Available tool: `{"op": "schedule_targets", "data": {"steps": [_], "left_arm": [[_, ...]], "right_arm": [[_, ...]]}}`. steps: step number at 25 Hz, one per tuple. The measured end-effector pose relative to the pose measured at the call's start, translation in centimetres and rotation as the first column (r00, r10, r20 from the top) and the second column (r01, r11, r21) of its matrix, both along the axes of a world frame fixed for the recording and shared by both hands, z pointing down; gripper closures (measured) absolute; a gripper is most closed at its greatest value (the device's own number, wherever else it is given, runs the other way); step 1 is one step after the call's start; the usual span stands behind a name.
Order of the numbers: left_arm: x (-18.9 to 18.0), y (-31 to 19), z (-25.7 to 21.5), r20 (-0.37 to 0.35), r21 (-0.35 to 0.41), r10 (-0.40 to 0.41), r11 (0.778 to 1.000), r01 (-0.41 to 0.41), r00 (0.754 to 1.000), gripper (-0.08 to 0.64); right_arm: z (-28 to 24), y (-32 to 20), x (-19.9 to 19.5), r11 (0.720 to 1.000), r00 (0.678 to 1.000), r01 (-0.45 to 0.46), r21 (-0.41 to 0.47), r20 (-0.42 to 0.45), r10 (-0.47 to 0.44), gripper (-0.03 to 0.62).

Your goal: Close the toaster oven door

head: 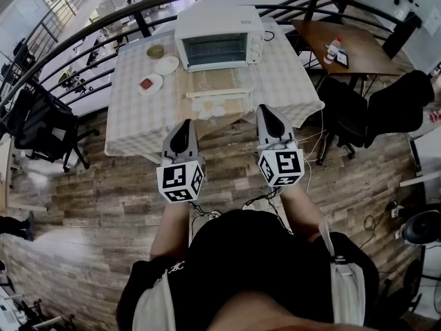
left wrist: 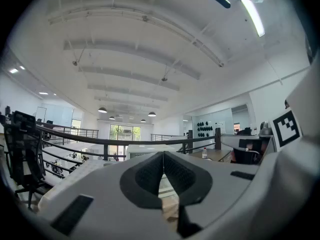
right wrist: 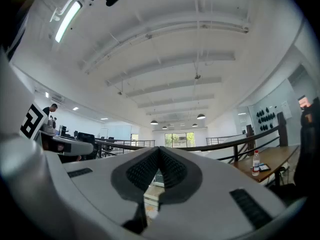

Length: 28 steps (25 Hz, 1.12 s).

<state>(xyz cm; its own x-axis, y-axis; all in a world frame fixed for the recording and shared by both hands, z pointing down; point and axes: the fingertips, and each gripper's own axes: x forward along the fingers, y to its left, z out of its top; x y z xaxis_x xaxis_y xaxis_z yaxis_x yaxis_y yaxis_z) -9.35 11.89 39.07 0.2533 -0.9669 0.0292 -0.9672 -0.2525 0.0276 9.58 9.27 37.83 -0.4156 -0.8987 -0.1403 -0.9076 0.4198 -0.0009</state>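
Two grippers [head: 185,124] [head: 266,109], one toaster oven [head: 219,38]

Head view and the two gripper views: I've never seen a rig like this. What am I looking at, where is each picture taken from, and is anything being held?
No robot here: a person holds a gripper in each hand. The head view looks down from a camera on the person's head and shows the left gripper and right gripper, each with a marker cube. The other two pictures come from cameras riding on the grippers, looking along their jaws. Both pairs of jaws are together, with nothing between them. Ahead stands a table with a checked cloth, bearing a white toaster oven, whose door looks folded down, a white plate and a small bowl.
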Motion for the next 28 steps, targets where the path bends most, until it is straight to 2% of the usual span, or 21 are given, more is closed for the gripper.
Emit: {"op": "schedule_targets", "data": {"steps": [15,28], "left_arm": [[1.5,1.0,-0.9,0.024,0.009,-0.016,1.000,0.016,1.000,0.543],[6.3,-0.7,-0.3,0.064,0.014,-0.033,0.999,0.033,0.997,0.543]], "right_arm": [[-0.4,1.0,0.9,0.999,0.999,0.034,0.022,0.010,-0.034,0.589],[0.7,-1.0,5.0,0.998,0.998,0.055,0.013,0.024,-0.055,0.589]]}}
